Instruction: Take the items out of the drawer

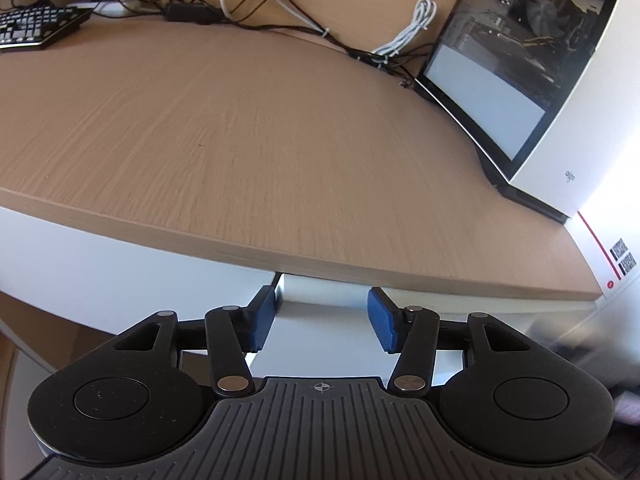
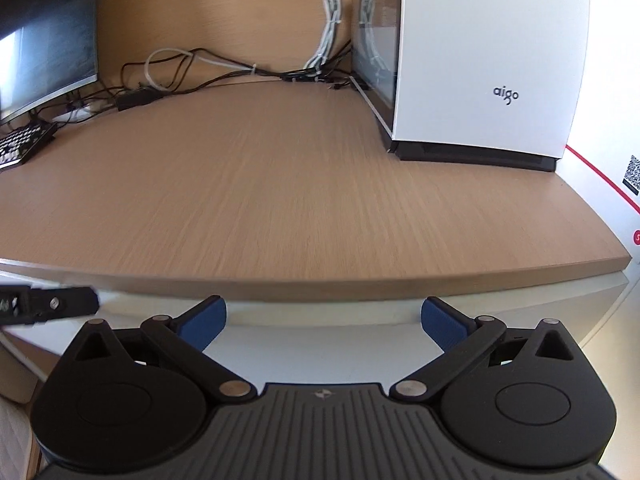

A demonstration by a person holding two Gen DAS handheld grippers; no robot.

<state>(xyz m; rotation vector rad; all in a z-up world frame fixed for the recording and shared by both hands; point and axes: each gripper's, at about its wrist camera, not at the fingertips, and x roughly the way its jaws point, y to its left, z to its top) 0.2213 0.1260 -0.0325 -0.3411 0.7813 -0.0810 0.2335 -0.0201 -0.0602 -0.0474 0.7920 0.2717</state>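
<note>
Item one, the left gripper [image 1: 321, 318]: its blue pads [image 1: 262, 320] are standing apart with nothing between them, hovering just below the front lip of the tabletop [image 1: 248, 152] and pointing at the white drawer front [image 1: 324, 294], likely lining up for a pull. Item two, the right gripper [image 2: 323, 320]: it is waiting alongside, jaws wide apart and empty, aimed at the same white panel beneath the edge, probably kept free for lifting contents. Item three, the drawer: it is looking shut or barely cracked; its contents are hidden. Fixtures are sitting well back, out of the way: a white computer case [image 2: 480, 60] at the right, a keyboard [image 1: 32, 28] and monitor [image 2: 44, 52] at the left, tangled cables [image 1: 280, 20] along the rear.
</note>
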